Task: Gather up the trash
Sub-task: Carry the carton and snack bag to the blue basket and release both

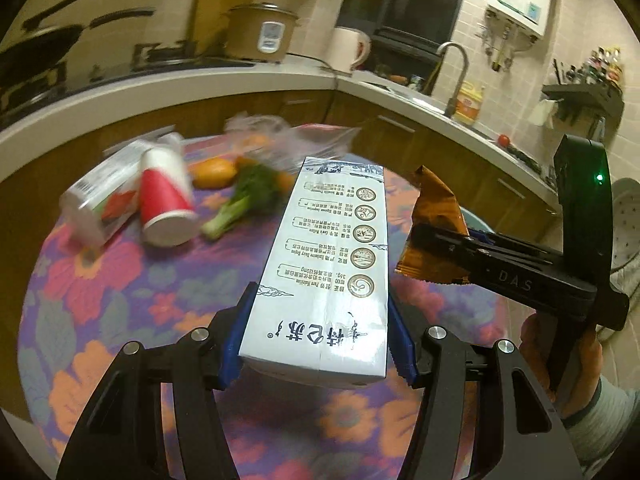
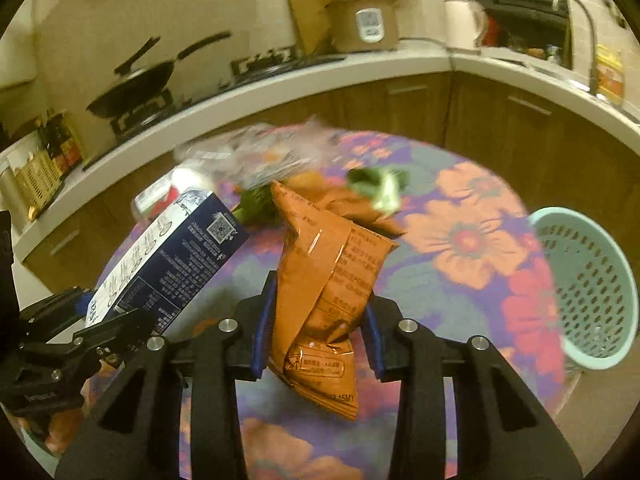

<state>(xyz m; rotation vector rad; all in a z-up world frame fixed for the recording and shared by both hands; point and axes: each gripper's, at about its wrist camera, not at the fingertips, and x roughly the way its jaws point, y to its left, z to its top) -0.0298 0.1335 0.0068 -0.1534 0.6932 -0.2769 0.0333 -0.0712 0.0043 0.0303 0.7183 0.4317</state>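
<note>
Blue pads on my left gripper (image 1: pixel 320 336) were clamped on the base of a white milk carton (image 1: pixel 332 256), which stood out ahead of the fingers (image 1: pixel 240 332) above the flowered desk (image 1: pixel 120 300). My right gripper (image 2: pixel 318 332) pinched a crumpled orange wrapper (image 2: pixel 324 280) between its fingers (image 2: pixel 264 328), lifted clear of the desk. Ahead of the left fingers lay a red-and-white paper cup (image 1: pixel 166 200) on its side beside greens (image 1: pixel 240 200). Right of the right fingers stood a teal basket (image 2: pixel 588 288).
</note>
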